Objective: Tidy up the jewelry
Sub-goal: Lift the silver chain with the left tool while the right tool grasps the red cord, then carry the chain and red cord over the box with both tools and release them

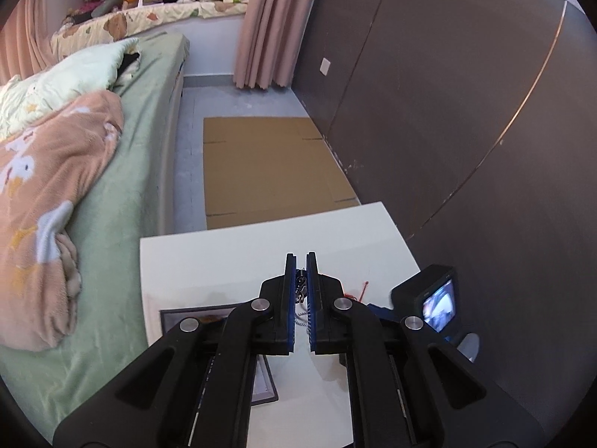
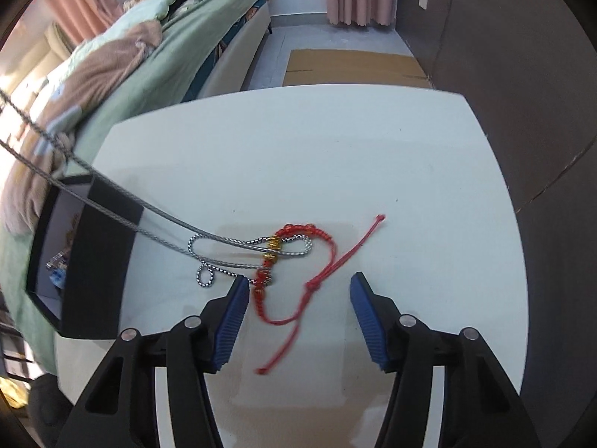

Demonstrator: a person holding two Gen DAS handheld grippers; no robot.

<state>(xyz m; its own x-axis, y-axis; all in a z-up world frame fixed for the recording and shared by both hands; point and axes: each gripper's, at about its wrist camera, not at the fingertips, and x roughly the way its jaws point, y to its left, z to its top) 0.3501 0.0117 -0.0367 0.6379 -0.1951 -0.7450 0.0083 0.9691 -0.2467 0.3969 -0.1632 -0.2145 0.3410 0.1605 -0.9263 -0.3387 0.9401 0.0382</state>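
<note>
My left gripper (image 1: 301, 261) is shut on a silver chain (image 1: 300, 291) and holds it above the white table (image 1: 224, 261); the chain hangs down between the fingers. In the right wrist view the silver chain (image 2: 209, 231) runs taut from the upper left down to the table (image 2: 335, 149), its low end looped over a red braided bracelet (image 2: 291, 257) with gold beads. My right gripper (image 2: 298, 283) is open, its fingers on either side of the red bracelet, just above the table. A black open jewelry box (image 2: 93, 261) stands at the table's left edge.
A bed with green sheet (image 1: 123, 186) and blankets lies left of the table. A flat cardboard sheet (image 1: 268, 171) lies on the floor beyond. A dark wall (image 1: 466, 112) runs along the right. The right gripper's camera (image 1: 436, 298) shows in the left wrist view.
</note>
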